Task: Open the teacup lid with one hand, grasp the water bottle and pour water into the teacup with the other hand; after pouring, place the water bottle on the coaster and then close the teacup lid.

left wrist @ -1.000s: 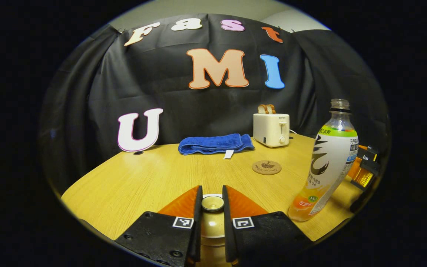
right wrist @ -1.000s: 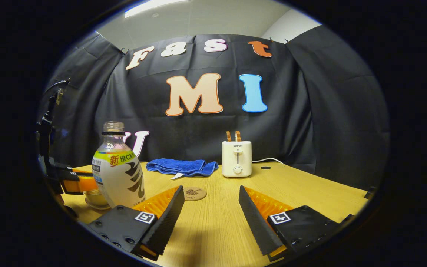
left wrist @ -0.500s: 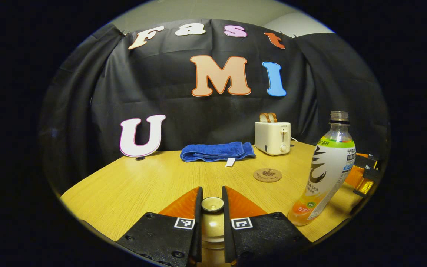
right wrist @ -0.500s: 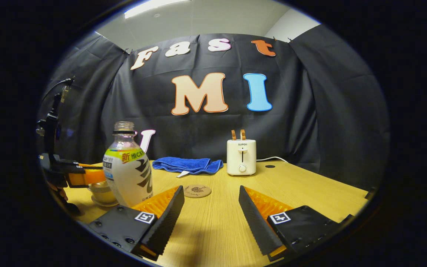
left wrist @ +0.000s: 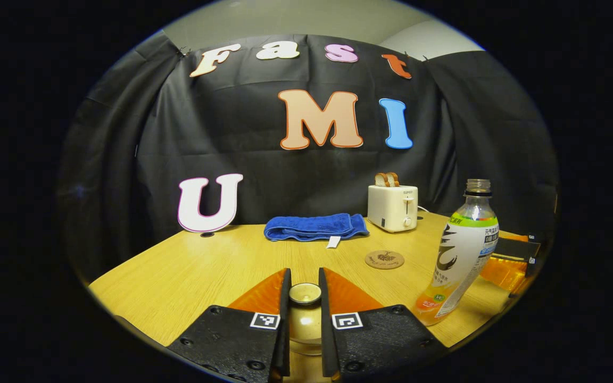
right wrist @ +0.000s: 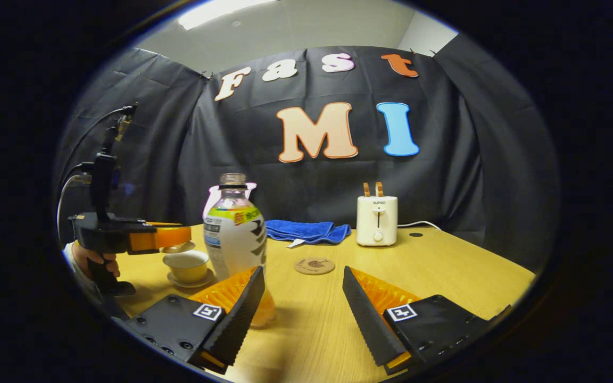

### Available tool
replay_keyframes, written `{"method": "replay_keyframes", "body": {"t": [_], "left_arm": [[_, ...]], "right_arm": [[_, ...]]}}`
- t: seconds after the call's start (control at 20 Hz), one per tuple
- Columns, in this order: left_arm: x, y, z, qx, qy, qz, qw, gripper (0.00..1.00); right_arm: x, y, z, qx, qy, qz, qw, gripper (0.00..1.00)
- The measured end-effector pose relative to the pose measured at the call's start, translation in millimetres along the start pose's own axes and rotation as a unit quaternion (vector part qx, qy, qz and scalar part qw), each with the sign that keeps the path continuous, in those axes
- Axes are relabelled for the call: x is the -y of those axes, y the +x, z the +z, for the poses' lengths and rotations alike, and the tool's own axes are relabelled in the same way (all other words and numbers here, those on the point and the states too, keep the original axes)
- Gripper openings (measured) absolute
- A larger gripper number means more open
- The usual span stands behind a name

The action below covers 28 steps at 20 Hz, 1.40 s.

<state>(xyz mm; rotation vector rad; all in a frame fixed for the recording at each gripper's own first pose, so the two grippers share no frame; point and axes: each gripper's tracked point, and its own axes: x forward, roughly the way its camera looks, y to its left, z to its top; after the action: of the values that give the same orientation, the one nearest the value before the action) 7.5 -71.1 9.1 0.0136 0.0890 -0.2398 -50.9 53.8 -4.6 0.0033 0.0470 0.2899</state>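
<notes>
The left tool is clamped on the knob of the teacup lid, both fingers pressing its sides. The lid is a pale, glossy cream disc with a small round knob on top. From the right gripper view the left tool holds that lid lifted clear above the teacup, which sits open on its saucer on the counter; the cup is a small cream bowl. A hand grips the left tool's handle.

Just right of the left tool stands the water bottle, upright and uncapped, clear at the neck, wrapped in a white label with a green band and black brushwork, with orange at its base. Ahead and slightly right lies the round brown coaster, bare, with a dark emblem on it.

The right tool has its fingers wide apart around nothing; the bottle stands just beyond its left finger, whether touching I cannot tell.

Farther off sit a folded blue towel and a cream toaster with two bread slices standing up in it.
</notes>
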Motion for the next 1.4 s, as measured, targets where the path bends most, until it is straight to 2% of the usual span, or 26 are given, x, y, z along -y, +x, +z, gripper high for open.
{"method": "replay_keyframes", "body": {"t": [0.1, 0.35, 0.85, 1.0, 1.05, 1.2, 1.35, 1.4], "left_arm": [[-3, -3, 0, -0.001, -0.001, 0.003, 1.0, 0.21], [-10, -12, 2, 0.003, 0.001, 0.008, 1.0, 0.21], [-34, -25, 6, 0.01, -0.003, 0.029, 1.0, 0.2], [-38, -27, 6, 0.01, -0.003, 0.032, 0.999, 0.21], [-39, -28, 5, 0.01, -0.004, 0.033, 0.999, 0.21], [-43, -31, 2, 0.009, -0.011, 0.036, 0.999, 0.2], [-50, -34, -3, 0.003, -0.017, 0.041, 0.999, 0.2], [-52, -35, -4, 0.002, -0.018, 0.044, 0.999, 0.2]], "right_arm": [[-12, -3, 0, 0.0, 0.0, 0.018, 1.0, 0.94], [-38, -2, -3, -0.004, 0.001, 0.053, 0.999, 0.95], [-71, 24, -12, -0.028, -0.006, 0.073, 0.997, 0.94], [-76, 32, -16, -0.041, -0.009, 0.074, 0.996, 0.96], [-76, 34, -17, -0.043, -0.01, 0.072, 0.996, 0.94], [-77, 44, -20, -0.052, -0.014, 0.071, 0.996, 0.76], [-79, 44, -19, -0.051, -0.031, 0.074, 0.995, 0.69], [-80, 45, -18, -0.049, -0.044, 0.077, 0.995, 0.71]]}}
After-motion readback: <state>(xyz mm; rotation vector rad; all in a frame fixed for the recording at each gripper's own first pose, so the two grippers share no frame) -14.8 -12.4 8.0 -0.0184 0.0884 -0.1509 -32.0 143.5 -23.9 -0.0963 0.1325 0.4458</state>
